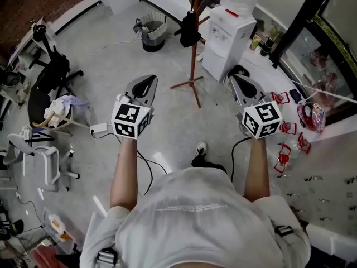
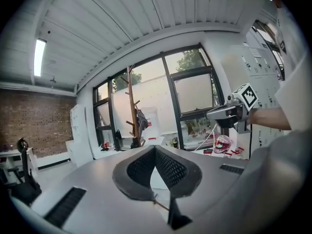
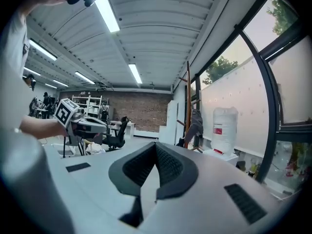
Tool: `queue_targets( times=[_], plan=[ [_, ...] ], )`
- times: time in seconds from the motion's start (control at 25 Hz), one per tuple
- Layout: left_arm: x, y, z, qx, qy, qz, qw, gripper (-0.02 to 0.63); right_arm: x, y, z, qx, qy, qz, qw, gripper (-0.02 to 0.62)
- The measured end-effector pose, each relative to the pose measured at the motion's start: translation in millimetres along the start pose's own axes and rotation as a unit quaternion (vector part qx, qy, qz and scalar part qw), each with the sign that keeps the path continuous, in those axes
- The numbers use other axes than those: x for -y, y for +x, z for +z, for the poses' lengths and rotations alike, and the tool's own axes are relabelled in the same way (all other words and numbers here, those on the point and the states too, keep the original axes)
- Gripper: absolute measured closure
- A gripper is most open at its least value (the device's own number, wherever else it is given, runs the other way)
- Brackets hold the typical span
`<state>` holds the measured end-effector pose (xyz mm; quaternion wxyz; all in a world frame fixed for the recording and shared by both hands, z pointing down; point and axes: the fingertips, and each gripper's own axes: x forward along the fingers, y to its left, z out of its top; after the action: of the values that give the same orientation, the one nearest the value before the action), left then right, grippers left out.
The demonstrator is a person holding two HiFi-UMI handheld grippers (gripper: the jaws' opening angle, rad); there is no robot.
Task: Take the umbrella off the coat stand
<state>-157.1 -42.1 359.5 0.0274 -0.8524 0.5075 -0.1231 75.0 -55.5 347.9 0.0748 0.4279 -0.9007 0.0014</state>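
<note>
A red-brown wooden coat stand (image 1: 194, 49) rises from the floor ahead of me, between my two grippers. A black folded umbrella (image 1: 189, 29) hangs from a peg on its left side. The left gripper (image 1: 147, 81) is shut and empty, pointing at the stand from well short of it. The right gripper (image 1: 236, 80) is also shut and empty, level with the left one. In the left gripper view the stand (image 2: 130, 106) and its dark hanging load (image 2: 141, 122) are far beyond the closed jaws (image 2: 155, 147). The right gripper view shows the stand (image 3: 188, 101) beyond the closed jaws (image 3: 156, 144).
A white water dispenser (image 1: 226, 43) stands just right of the stand, and a bin (image 1: 152, 32) to its left. Office chairs (image 1: 47, 80) and a white chair (image 1: 47, 161) line the left. A cable and power strip (image 1: 100, 129) lie on the floor. Red items (image 1: 284, 128) sit by the window wall.
</note>
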Motion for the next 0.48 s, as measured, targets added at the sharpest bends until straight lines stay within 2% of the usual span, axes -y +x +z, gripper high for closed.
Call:
queue_targets(
  times=[0.2,0.36,0.48],
  plan=[
    [-19,56,14,-0.006,-0.005,0.022,0.9997,0.591,55,41,4,-0.008,-0.032,-0.002,0.999,0.571],
    [-27,95,15,-0.017,-0.018,0.040,0.9989,0.591,88,68,2,-0.004,-0.042,0.024,0.999,0.571],
    [-30,121,15,-0.024,-0.024,0.047,0.9983,0.591,109,85,-2,0.003,-0.029,0.050,0.998,0.571]
  ],
)
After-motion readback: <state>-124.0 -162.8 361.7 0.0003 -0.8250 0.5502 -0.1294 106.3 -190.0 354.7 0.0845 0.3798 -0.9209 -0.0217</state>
